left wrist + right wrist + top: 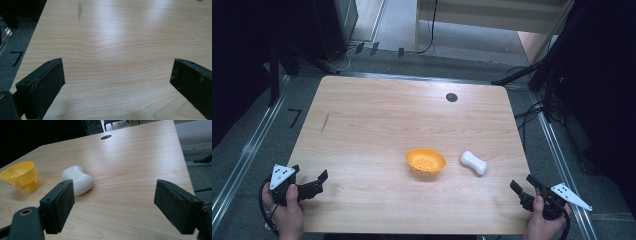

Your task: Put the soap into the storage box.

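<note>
Two grippers sit at the near corners of the table point(362, 115), and I use the bowl point(425, 161) as my landmark. Going left to right: my left gripper point(314, 183) is well to the left of the bowl and nearer me, jaws spread wide with nothing between them; in its own view I look along bare wood. The bowl, orange and empty, stands upright right of the table's middle. Just right of it, apart and not touching, lies the white piece point(474, 162), a smooth, waisted lump on its side. My right gripper point(522, 190) is right of the bowl and nearer me, jaws also wide and empty; in the right gripper view the piece point(77, 180) lies ahead and toward the left jaw, not centred in the gap, with the bowl point(20, 175) further left behind it. I judge the risks to be these: closing off-centre would make one pad nudge the rounded, glossy piece so it rolls or skids into the bowl; a grip on its bulge rather than its waist may squirt it out; and a low sweep could tip the light bowl.
</note>
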Tool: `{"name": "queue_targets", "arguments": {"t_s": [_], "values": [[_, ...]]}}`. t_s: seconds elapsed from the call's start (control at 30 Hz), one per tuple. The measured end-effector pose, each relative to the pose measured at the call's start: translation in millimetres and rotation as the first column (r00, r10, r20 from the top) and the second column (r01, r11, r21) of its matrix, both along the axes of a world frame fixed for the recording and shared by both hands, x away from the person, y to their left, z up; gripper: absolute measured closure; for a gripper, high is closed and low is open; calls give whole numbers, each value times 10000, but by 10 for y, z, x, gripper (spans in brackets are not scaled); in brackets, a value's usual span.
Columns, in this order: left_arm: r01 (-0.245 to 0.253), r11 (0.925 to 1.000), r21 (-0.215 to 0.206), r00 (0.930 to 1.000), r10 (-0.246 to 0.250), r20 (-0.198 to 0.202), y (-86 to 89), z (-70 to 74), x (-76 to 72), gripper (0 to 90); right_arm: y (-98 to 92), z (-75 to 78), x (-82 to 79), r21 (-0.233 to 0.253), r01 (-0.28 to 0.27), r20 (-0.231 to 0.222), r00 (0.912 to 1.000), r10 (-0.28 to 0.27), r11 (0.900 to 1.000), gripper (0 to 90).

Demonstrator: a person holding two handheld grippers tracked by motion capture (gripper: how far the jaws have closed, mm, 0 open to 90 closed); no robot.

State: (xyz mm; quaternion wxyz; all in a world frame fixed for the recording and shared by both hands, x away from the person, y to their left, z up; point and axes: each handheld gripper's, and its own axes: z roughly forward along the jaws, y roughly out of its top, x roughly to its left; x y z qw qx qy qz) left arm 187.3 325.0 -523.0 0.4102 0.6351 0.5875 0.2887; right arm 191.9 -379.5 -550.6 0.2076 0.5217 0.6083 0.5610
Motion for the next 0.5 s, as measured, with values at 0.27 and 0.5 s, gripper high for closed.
{"name": "queue_targets", "arguments": {"t_s": [0.27,0.5], "values": [[35,10000,42,10000,-35,22,-5,-1,1,0,133,14,87,-1204,-396,-735,9968,309,9919,251],[48,10000,82,10000,-48,25,-9,0,3,0,294,152,284,-2597,-1738,-1892,9738,1264,9499,306]]}}
